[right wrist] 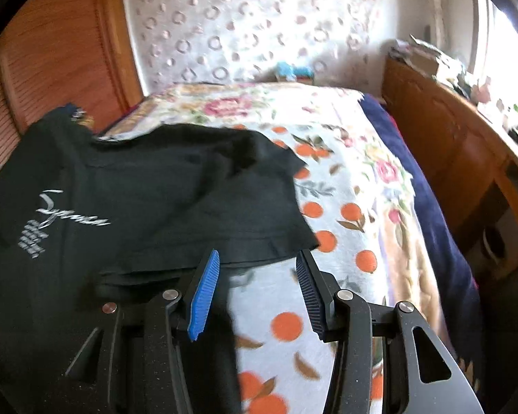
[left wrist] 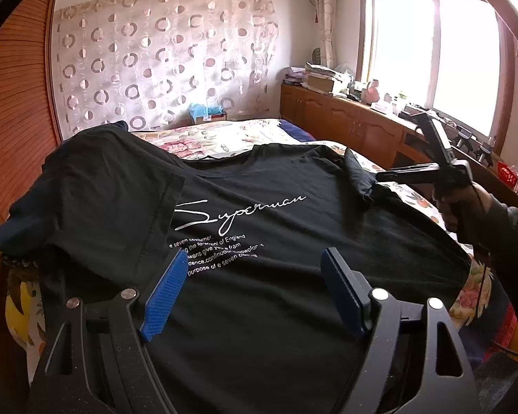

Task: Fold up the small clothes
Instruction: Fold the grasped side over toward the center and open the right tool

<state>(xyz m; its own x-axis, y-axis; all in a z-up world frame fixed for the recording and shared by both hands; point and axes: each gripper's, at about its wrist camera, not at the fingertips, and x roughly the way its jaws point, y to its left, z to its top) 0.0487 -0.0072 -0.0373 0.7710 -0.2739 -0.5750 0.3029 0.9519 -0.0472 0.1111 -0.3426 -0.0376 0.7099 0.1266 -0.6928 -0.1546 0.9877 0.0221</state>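
Note:
A black T-shirt (left wrist: 276, 172) (right wrist: 155, 189) with white "Superman" script lies chest up on the flowered bedspread (left wrist: 224, 134) (right wrist: 345, 179). Its left side, sleeve included, is folded in over the chest (left wrist: 96, 186). My left gripper (left wrist: 257, 255) hovers open over the shirt's lower half, nothing between its blue pads (left wrist: 165, 293). The right sleeve (left wrist: 359, 176) (right wrist: 259, 200) lies spread toward the bed's right side. My right gripper (left wrist: 393, 146) (right wrist: 258, 255), held by a hand in a dark sleeve, stands open at that sleeve's hem. The hem's edge lies between the fingertips, and the pads do not press on it.
A slatted wooden wardrobe (left wrist: 20, 114) stands close along the bed's left. A low wooden cabinet (left wrist: 345, 117) (right wrist: 449, 151) with books and clutter runs under the window on the right. A box with blue stuff (left wrist: 207, 112) sits at the bed's far end by the curtain.

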